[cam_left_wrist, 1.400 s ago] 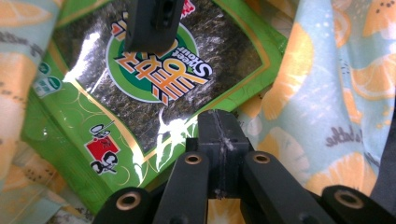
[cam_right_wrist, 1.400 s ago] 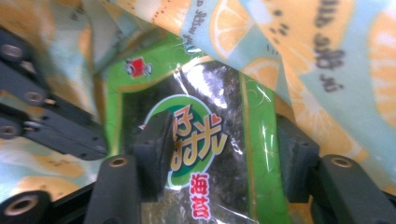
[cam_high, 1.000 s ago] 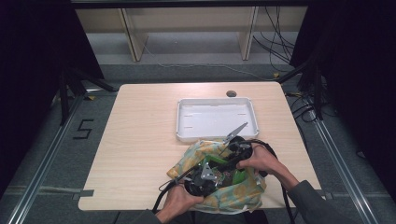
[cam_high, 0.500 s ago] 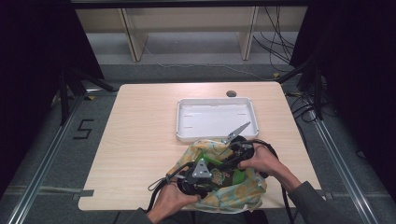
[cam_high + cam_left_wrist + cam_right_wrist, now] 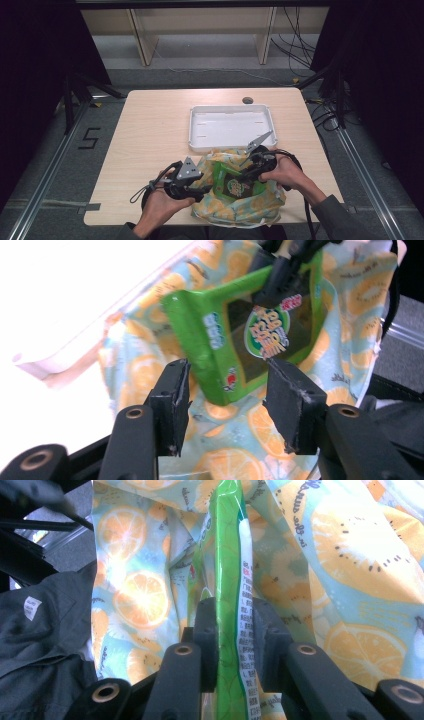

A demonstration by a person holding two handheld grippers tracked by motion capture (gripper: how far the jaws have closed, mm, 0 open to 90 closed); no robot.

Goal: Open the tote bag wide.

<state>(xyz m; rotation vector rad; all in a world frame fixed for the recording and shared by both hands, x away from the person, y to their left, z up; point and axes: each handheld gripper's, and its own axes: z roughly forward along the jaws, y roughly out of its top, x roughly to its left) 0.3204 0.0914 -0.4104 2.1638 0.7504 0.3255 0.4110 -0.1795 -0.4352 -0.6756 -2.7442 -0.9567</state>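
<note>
One green packet (image 5: pixel 235 184), flat, glossy plastic w/ a round logo, sits edge-on between the right gripper (image 5: pixel 235 630) jaws, which clamp it. One soft fruit-print bag (image 5: pixel 250 202), orange slices on pale blue, lies crumpled behind and under the packet. Left gripper (image 5: pixel 227 390) jaws stand apart and have just been opening; nothing is pinched, the packet's corner is just beyond the tips. One white rectangular tray (image 5: pixel 200 122), hard, shallow, sits beyond the bag.

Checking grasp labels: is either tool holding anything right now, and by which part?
The right tool pinches the green packet by one edge, above the fruit-print bag. The left tool has just been opening and holds nothing.
</note>
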